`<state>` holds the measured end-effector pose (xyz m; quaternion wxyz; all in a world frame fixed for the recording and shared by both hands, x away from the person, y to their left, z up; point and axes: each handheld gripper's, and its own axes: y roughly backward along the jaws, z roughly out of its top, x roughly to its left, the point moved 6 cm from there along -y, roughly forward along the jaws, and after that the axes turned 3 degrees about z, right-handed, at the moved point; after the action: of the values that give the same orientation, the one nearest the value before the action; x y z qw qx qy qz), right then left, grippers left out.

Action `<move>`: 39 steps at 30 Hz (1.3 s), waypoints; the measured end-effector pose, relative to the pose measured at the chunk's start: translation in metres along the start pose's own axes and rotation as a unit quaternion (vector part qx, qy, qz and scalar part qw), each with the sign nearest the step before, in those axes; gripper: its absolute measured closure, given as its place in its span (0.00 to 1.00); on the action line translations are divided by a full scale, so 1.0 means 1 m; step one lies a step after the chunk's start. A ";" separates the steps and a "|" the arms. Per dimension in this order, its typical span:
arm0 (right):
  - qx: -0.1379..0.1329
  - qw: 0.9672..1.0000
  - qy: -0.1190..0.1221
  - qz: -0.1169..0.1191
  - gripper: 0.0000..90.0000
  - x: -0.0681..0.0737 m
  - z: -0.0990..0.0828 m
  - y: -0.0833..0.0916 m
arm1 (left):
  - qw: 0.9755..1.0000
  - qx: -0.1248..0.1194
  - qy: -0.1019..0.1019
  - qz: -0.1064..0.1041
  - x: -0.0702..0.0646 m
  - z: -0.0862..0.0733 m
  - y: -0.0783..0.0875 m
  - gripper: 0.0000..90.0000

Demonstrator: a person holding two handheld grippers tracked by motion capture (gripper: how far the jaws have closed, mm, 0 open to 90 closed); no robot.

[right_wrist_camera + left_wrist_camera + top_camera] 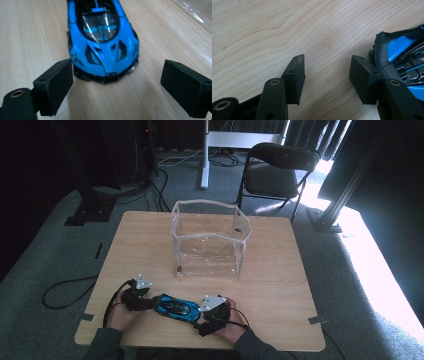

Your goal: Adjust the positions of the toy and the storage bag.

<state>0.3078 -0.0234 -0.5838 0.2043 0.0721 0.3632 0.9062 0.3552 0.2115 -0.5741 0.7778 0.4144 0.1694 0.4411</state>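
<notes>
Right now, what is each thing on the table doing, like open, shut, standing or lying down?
Blue and black toy car: on its wheels on the wooden table, not gripped.
Clear plastic bag-like box: upright, top open; nothing seen inside.
Left hand-held gripper: open, one jaw beside the car's end.
Right hand-held gripper: open, jaws either side of the car's nose.

No text, label, brand, number or sign is showing legibly in any of the views.
</notes>
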 end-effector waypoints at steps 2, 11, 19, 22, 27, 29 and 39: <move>0.001 1.000 0.003 0.007 0.11 0.003 -0.001 -0.001 | 1.000 -0.001 -0.002 0.000 -0.003 0.001 -0.001 0.52; 0.009 1.000 -0.002 -0.011 0.12 -0.010 -0.006 0.000 | 1.000 -0.007 -0.021 -0.013 -0.017 0.008 -0.004 0.55; 0.021 0.995 -0.043 -0.082 0.23 -0.051 -0.019 0.019 | 0.998 -0.012 -0.051 -0.041 -0.039 0.016 -0.008 0.59; 0.015 0.990 -0.078 -0.116 0.41 -0.068 -0.024 0.026 | 0.995 -0.018 -0.075 -0.062 -0.057 0.022 -0.010 0.58; 0.000 0.986 -0.128 -0.110 0.47 -0.083 -0.028 0.032 | 0.993 -0.027 -0.089 -0.072 -0.077 0.031 -0.014 0.61; -0.002 0.985 -0.134 -0.106 0.47 -0.086 -0.031 0.032 | 0.992 -0.028 -0.091 -0.079 -0.078 0.031 -0.015 0.61; 0.007 0.988 -0.107 -0.111 0.46 -0.077 -0.029 0.030 | 0.996 -0.044 -0.044 -0.067 -0.048 0.033 -0.015 0.55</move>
<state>0.3599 -0.0935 -0.5832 0.3409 0.1293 0.3514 0.8623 0.3577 0.1517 -0.5709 0.8297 0.3866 0.1427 0.3765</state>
